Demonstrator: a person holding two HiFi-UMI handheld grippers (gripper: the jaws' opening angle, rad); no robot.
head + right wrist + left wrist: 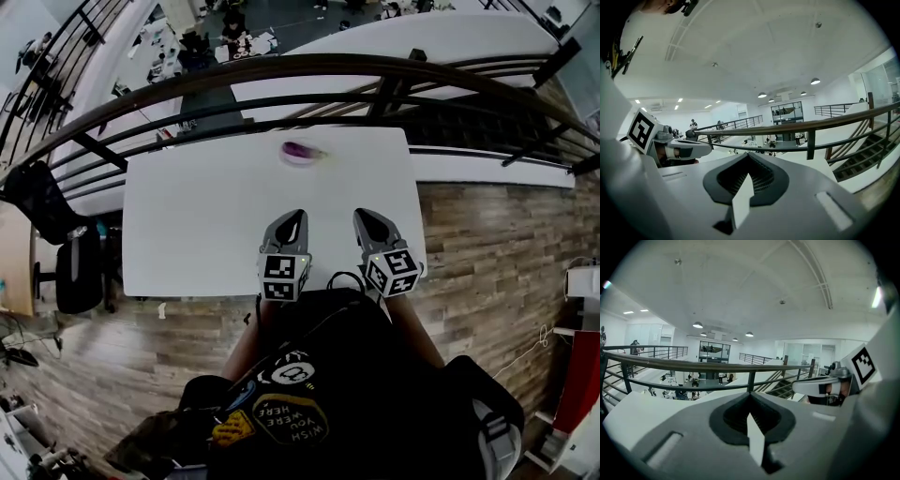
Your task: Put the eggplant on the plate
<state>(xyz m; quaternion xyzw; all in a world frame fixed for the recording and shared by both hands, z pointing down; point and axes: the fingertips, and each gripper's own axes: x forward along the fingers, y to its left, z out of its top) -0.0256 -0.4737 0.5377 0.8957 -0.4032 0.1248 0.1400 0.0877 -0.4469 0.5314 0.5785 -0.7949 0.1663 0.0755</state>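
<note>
A purple eggplant lies on a small pale plate near the far edge of the white table in the head view. My left gripper and right gripper are side by side over the table's near edge, well short of the plate. Both are shut and hold nothing. In the left gripper view my left gripper has its jaws together and points over the railing. The right gripper view shows my right gripper the same way. Neither gripper view shows the eggplant or the plate.
A dark metal railing runs just behind the table, with a drop to a lower floor beyond it. A black chair stands left of the table. Wooden floor lies to the right.
</note>
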